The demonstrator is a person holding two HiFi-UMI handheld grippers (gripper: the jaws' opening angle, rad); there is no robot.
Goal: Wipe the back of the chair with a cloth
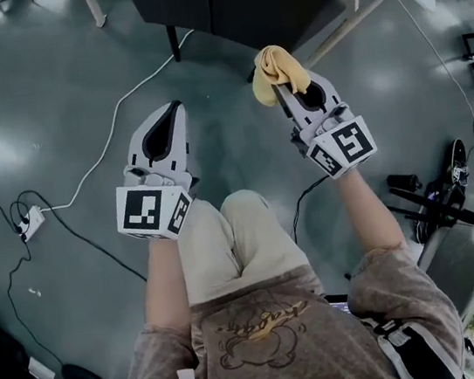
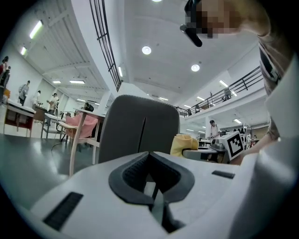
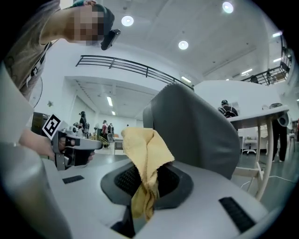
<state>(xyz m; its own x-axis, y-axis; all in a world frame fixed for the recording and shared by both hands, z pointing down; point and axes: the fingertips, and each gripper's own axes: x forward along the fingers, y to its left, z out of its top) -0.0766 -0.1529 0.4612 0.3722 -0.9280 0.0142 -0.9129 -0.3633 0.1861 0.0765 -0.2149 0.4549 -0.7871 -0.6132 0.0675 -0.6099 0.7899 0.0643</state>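
Right gripper [image 3: 142, 186]: jaws clamped on the cloth [image 3: 145, 154]. Its loose end stands up bunched, which we judge gives a pad for wiping.

Left gripper [image 2: 152, 186]: jaws together with nothing between them. We hold it level beside the right, apparently spare.

Chair [image 1: 227, 5]: just ahead of the cloth. We cannot tell whether the two touch. The head view's top edge crops most of its back.

No lettering can be read; the script print on the person's shirt [image 1: 261, 323] is illegible.
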